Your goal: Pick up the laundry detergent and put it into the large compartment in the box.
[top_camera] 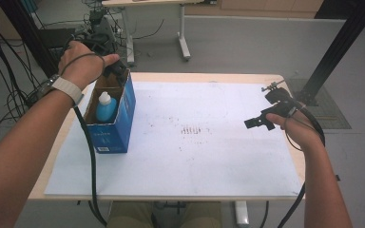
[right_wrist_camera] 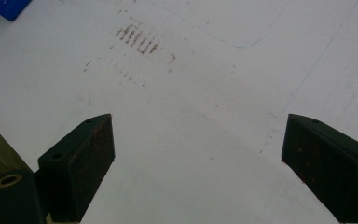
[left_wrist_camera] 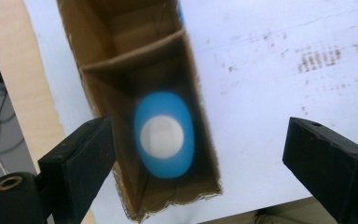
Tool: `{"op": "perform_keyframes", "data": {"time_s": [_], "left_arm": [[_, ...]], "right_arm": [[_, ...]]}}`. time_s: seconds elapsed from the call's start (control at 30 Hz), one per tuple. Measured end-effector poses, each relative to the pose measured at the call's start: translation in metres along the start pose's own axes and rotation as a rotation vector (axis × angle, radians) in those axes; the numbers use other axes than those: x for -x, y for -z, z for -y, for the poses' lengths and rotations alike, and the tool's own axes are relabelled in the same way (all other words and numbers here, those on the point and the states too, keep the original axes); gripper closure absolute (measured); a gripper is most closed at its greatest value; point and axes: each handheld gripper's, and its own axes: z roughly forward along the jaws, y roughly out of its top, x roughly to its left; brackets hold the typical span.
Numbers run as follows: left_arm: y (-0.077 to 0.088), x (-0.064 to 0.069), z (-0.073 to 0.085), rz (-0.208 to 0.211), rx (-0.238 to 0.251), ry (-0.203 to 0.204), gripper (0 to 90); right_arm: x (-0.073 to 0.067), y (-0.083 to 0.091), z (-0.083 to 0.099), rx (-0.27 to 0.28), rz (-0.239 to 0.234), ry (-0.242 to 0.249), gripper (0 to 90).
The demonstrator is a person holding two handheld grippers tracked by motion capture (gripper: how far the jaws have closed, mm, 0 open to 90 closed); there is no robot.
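Note:
An open blue cardboard box [top_camera: 114, 128] stands at the left of the table, brown inside [left_wrist_camera: 121, 51]. A blue bottle with a white cap [top_camera: 106, 105] stands upright in its near compartment, seen from above as the blue bottle [left_wrist_camera: 164, 134]. My left gripper [top_camera: 115, 70] hovers over the box's far end, looking down into it; the left gripper [left_wrist_camera: 198, 163] is open, nothing between its jaws. My right gripper [top_camera: 258, 122] hangs over the white sheet at the right side. In its own view the right gripper [right_wrist_camera: 198, 163] is open and empty.
A white sheet [top_camera: 195, 156] with faint brown smudges [top_camera: 191, 130] covers most of the wooden table [top_camera: 204, 76]. A cardboard divider [left_wrist_camera: 135, 53] splits the box. Cables trail from both grippers. Desk legs and black frame posts stand on the floor beyond the table.

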Motion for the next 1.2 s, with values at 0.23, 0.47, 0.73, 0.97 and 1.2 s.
{"op": "perform_keyframes", "data": {"time_s": [0.23, 0.47, 0.73, 0.97, 1.2], "left_arm": [[0.030, 0.005, -0.003, 0.015, 0.020, -0.074, 10.0], [0.060, 0.009, -0.004, 0.036, 0.047, -0.155, 9.9], [0.081, 0.018, -0.011, 0.062, 0.041, -0.254, 10.0], [0.084, 0.032, -0.016, 0.074, 0.046, -0.382, 10.2], [0.074, 0.049, -0.027, 0.089, 0.030, -0.524, 10.2]], "right_arm": [[0.001, 0.002, 0.003, 0.002, 0.002, -0.009, 9.2], [0.000, 0.005, 0.004, 0.002, 0.009, -0.014, 9.2], [-0.001, 0.008, 0.004, 0.002, 0.014, -0.016, 9.2], [0.000, 0.008, 0.006, 0.004, 0.016, -0.020, 9.2], [0.000, 0.013, 0.008, 0.012, 0.020, -0.023, 9.2]]}}
